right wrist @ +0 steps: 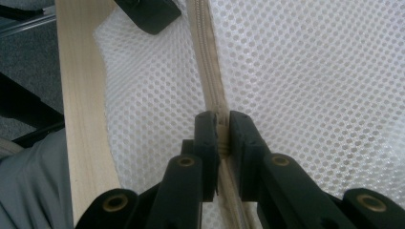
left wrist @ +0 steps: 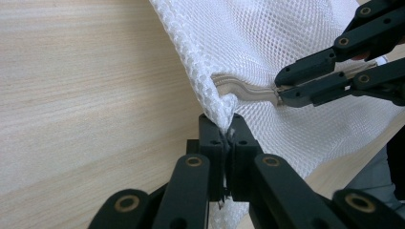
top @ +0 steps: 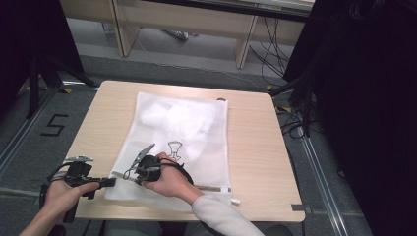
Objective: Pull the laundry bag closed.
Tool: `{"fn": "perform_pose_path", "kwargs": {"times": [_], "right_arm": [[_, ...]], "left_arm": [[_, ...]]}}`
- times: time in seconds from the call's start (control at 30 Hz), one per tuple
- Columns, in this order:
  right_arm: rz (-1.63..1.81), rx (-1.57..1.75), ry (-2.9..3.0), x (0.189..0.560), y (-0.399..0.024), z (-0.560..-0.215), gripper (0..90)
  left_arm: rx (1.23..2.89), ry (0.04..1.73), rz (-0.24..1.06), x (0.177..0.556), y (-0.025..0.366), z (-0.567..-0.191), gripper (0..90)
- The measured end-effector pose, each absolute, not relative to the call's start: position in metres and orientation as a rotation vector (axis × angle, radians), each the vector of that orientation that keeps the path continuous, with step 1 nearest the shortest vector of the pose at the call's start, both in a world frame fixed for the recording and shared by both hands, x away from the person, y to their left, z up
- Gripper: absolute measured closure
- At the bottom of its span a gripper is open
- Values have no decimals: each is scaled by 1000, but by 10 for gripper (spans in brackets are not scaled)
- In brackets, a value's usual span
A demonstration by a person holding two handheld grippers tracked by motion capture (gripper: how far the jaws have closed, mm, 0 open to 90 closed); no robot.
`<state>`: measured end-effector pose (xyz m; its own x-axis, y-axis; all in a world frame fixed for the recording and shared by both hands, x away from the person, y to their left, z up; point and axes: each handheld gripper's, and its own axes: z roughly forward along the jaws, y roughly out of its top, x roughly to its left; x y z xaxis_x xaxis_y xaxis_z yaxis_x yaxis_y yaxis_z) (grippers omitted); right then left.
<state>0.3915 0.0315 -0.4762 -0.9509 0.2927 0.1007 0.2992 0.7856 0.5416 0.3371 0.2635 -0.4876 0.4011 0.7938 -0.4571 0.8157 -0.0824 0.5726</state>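
Left gripper [left wrist: 228, 125] clamps mesh bag [top: 187, 123] corner at table [top: 255, 142] near-left edge. Right gripper [right wrist: 222, 136] pinches zipper [right wrist: 210, 71] near that corner. 2 grips closed.

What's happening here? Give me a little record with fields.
Surface: wooden table
Item: white mesh laundry bag, lying flat, white contents inside
Left gripper: shut on the bag's corner at the zipper's end
Right gripper: shut on the zipper, probably on its slider
Likely next: slide the zipper along, perhaps
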Motion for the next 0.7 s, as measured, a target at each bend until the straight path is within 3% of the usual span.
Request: {"fn": "perform_pose_path", "kwargs": {"times": [0.7], "right_arm": [[-887,-517,-2959,393,15,-480,830]], "left_arm": [[1841,1397,-20,337,261,-490,868]]}}
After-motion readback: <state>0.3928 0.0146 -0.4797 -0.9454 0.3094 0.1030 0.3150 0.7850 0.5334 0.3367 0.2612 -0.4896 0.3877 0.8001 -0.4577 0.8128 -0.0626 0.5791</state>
